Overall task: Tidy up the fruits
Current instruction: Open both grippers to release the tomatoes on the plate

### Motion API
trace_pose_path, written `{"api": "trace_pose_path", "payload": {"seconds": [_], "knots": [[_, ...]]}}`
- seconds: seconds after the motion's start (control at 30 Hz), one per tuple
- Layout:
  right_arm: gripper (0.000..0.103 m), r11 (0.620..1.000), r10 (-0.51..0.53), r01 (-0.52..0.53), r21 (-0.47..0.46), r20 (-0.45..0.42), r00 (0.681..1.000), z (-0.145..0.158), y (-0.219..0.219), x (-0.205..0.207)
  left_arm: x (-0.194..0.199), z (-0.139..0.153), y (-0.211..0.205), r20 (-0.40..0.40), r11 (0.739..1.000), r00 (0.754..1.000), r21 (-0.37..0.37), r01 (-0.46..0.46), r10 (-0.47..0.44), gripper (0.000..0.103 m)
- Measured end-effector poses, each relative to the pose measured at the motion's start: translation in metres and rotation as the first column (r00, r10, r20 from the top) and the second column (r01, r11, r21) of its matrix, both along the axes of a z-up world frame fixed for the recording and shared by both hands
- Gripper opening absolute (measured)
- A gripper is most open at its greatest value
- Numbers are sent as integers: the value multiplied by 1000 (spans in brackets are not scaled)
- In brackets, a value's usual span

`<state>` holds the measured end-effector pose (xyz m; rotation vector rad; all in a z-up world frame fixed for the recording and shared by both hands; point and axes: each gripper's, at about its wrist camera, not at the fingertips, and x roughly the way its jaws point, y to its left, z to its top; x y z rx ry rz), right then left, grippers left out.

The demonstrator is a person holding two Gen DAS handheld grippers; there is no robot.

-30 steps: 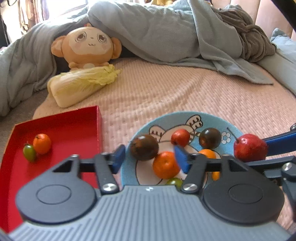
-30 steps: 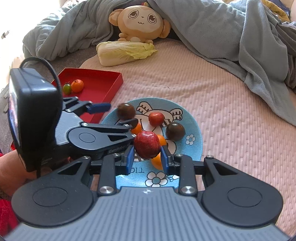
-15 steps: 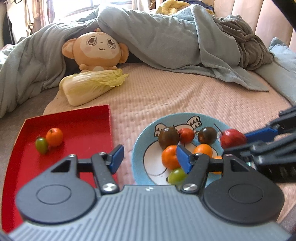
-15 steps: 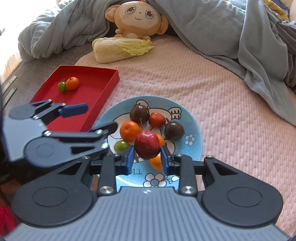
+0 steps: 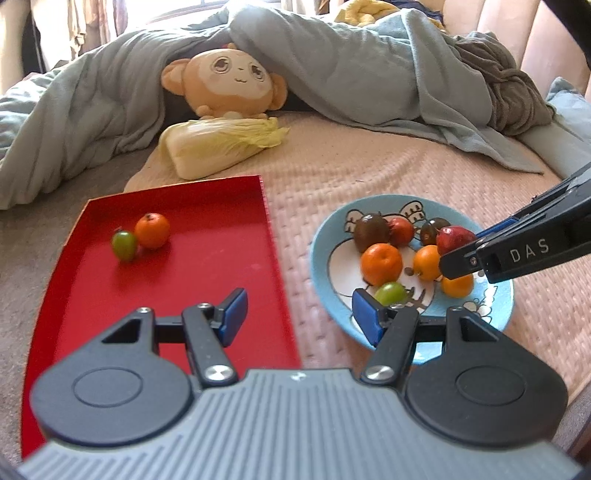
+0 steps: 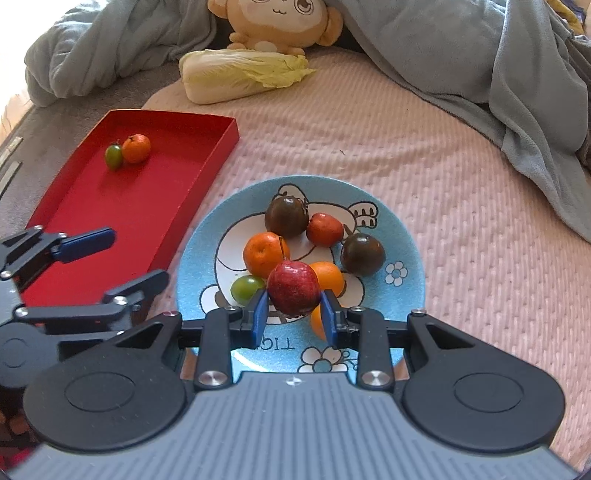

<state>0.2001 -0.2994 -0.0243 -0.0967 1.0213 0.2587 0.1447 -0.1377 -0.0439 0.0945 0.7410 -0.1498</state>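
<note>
pink bed (image 6: 424, 155), red tray (image 6: 147, 192), blue plate (image 6: 402, 236), cabbage (image 6: 240, 74)

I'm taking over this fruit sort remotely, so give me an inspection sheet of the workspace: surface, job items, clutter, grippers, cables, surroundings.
Surface: pink textured bedspread.
Job's things: red tray holds one orange fruit touching one green fruit; blue cartoon plate holds two dark, one red, three orange and one green fruit.
Clutter: napa cabbage and monkey plush beyond the tray.
Grippers: right gripper shut on red apple over the plate; left gripper open, empty, between tray and plate.
Cables: nothing seen.
Surroundings: rumpled grey-blue blanket along the far side.
</note>
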Motion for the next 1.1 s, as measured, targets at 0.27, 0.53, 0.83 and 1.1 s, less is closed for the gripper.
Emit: {"api": "trace_pose_path", "payload": {"seconds": [0.27,0.53,0.83,1.1], "knots": [[36,999,-3,3,-50,3,1000,-2,6,5,-2,6,10,9,1000,1000,-1,-12,12,65],[55,999,-12,13,-47,19,1000,1,7,6,-3,8,14,11,1000,1000,4,-16,16,65],[73,999,-34,36,-25,46,998,8,6,7,-3,9,13,13,1000,1000,4,-16,16,65],[73,1000,-26,27,-10,76,997,13,12,7,-3,8,19,13,1000,1000,-1,-28,29,65]]}}
